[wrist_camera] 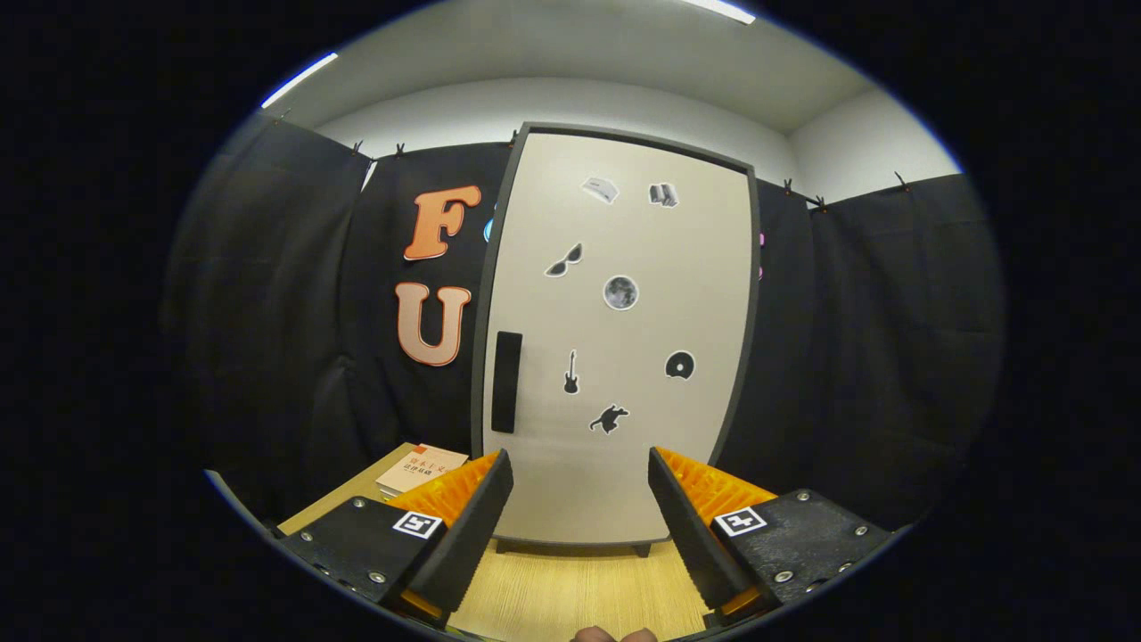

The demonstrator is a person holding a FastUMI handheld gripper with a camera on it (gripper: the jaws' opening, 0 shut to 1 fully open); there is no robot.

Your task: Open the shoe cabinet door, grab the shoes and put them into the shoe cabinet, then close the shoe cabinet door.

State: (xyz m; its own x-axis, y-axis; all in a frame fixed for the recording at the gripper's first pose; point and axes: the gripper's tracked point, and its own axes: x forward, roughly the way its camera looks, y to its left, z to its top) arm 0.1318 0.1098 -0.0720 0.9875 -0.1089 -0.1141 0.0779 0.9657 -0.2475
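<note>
Facing the shoe cabinet door (pixel 615 357), shut, centre of frame, standing on the table (pixel 579 593). Hand-held gripper (pixel 579 508) open, empty, fingers spread just short of the door's lower edge. Rigid flat panel, likely light on its hinges; best hold: dark recessed handle (pixel 506 382), left edge. Picture stickers only, no wording. Booklet (pixel 419 470) at lower left, print illegible.

One tall pale cabinet (pixel 615 357) with a dark frame stands on the light wooden floor (pixel 579 593), bearing one black oblong handle (pixel 506 382) and seven small black-and-white stickers (pixel 620 292). Beside it lies what seems one pale book (pixel 421 468). One gripper (pixel 579 522), fingers apart.
</note>
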